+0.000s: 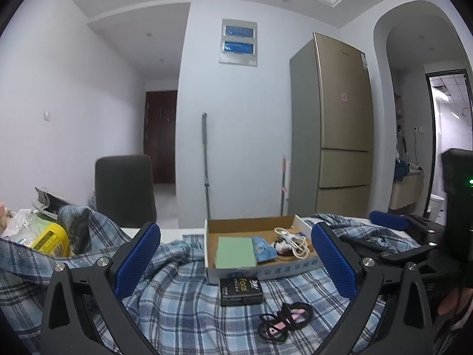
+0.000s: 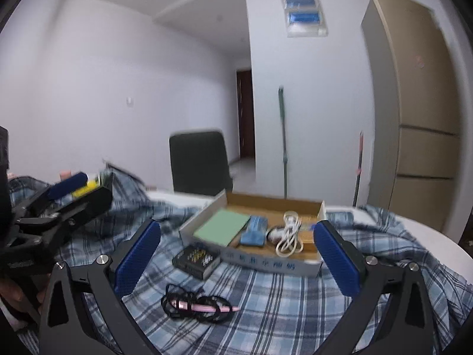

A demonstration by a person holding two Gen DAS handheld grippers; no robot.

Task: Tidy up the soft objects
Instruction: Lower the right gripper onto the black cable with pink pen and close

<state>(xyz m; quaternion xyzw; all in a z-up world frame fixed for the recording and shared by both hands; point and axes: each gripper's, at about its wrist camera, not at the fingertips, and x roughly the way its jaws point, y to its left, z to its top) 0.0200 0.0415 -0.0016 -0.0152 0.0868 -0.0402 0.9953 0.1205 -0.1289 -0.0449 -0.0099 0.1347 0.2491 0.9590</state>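
A blue plaid cloth (image 1: 183, 304) (image 2: 280, 301) lies rumpled over the table. On it stands an open cardboard box (image 1: 251, 273) (image 2: 266, 263) holding a green pad (image 1: 236, 252) (image 2: 223, 226), a blue pouch (image 1: 263, 248) (image 2: 254, 230) and a coiled white cable (image 1: 295, 241) (image 2: 289, 233). In front of the box lie a small black box (image 1: 241, 291) (image 2: 196, 259) and a black cord with a pink piece (image 1: 285, 321) (image 2: 201, 307). My left gripper (image 1: 236, 260) (image 2: 71, 189) is open and empty above the cloth. My right gripper (image 2: 236, 257) (image 1: 393, 222) is open and empty too.
A yellow packet (image 1: 51, 238) and clutter lie at the table's left end. A dark chair (image 1: 125, 189) (image 2: 201, 162) stands behind the table. A gold fridge (image 1: 334, 124) and a mop handle (image 1: 205, 165) stand by the far wall. The white table edge (image 2: 428, 233) curves at the right.
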